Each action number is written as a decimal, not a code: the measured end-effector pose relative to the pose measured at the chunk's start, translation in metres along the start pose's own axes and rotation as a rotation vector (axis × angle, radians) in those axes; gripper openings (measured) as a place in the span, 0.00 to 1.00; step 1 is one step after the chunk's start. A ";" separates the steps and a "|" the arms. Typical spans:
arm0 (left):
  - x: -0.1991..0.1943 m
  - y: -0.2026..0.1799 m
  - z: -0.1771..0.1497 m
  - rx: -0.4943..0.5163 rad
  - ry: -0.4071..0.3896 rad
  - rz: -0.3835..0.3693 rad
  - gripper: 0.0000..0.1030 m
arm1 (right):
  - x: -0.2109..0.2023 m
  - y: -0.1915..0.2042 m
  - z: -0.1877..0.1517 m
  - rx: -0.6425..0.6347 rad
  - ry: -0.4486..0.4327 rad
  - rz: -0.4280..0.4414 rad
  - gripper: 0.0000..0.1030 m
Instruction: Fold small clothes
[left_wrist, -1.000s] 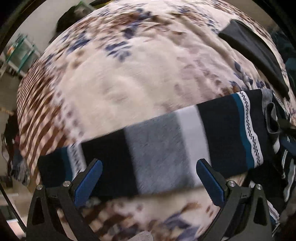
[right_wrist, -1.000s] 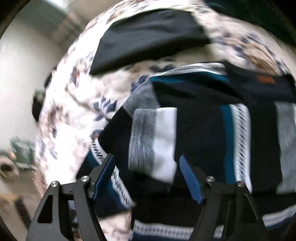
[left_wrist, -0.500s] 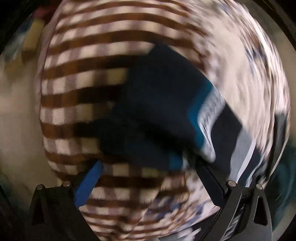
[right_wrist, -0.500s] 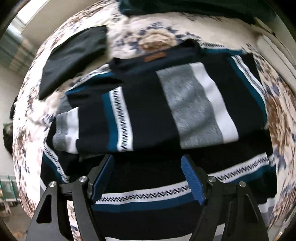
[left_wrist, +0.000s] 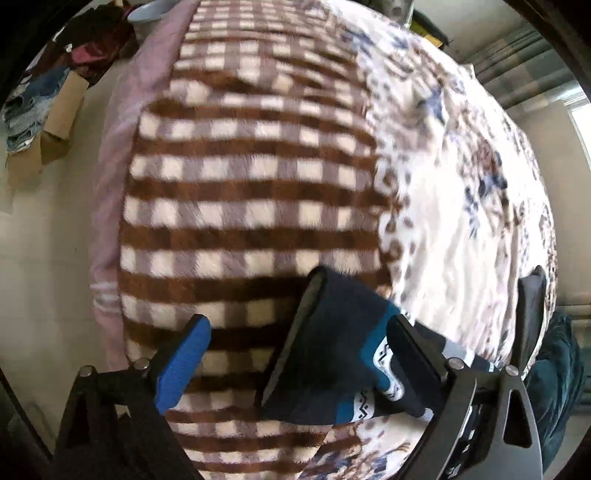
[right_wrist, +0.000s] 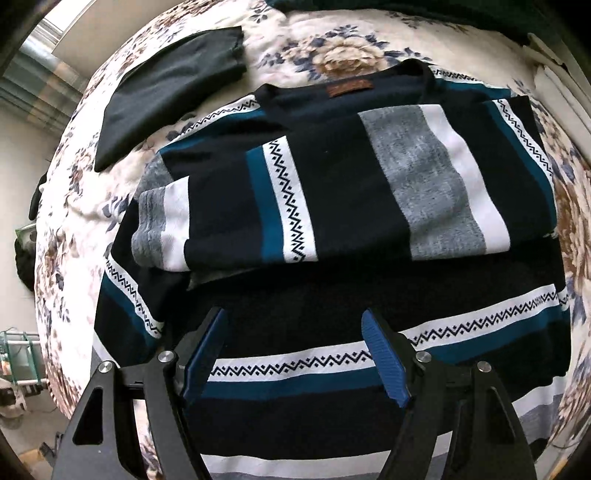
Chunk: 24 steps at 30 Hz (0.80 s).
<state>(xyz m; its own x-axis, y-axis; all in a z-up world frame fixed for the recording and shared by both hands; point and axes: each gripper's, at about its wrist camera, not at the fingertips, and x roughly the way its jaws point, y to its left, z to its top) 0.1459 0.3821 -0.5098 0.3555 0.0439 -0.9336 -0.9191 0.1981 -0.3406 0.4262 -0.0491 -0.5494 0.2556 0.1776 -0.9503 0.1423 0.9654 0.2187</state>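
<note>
A navy sweater (right_wrist: 332, 192) with teal, white zigzag and grey bands lies flat on the bed, label at the collar at the far side. One sleeve is folded across its chest. My right gripper (right_wrist: 295, 354) stands open over the lower body near the hem, with nothing pinched. In the left wrist view the other sleeve's dark cuff (left_wrist: 332, 332) lies on the checked blanket between the spread fingers of my left gripper (left_wrist: 295, 358), which is open. The cuff rests against the right finger; the rest of the sleeve runs off behind it.
A folded black garment (right_wrist: 170, 92) lies on the floral blanket (right_wrist: 332, 48) at the far left of the sweater. The brown checked blanket part (left_wrist: 240, 184) drops off at the bed's edge, with floor and a cardboard box (left_wrist: 55, 122) beyond. A teal cloth (left_wrist: 557, 369) lies at the right.
My left gripper has swung along the sleeve to its cuff at the checked edge of the bed. My right gripper has drawn back from the folded sleeve to over the hem. Both stay open.
</note>
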 end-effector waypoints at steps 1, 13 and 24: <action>-0.005 -0.001 0.003 0.028 -0.021 -0.001 0.94 | 0.001 0.000 0.000 -0.003 0.002 -0.002 0.75; -0.010 -0.065 0.015 0.313 -0.007 -0.088 0.03 | 0.011 0.000 -0.007 -0.039 0.022 -0.026 0.75; 0.021 -0.036 0.085 0.165 0.095 -0.098 0.22 | 0.003 -0.009 -0.011 -0.017 0.023 -0.003 0.75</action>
<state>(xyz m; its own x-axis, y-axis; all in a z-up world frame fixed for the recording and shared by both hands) 0.2011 0.4595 -0.5074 0.4173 -0.0747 -0.9057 -0.8376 0.3549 -0.4152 0.4155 -0.0550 -0.5565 0.2329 0.1793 -0.9558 0.1261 0.9690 0.2125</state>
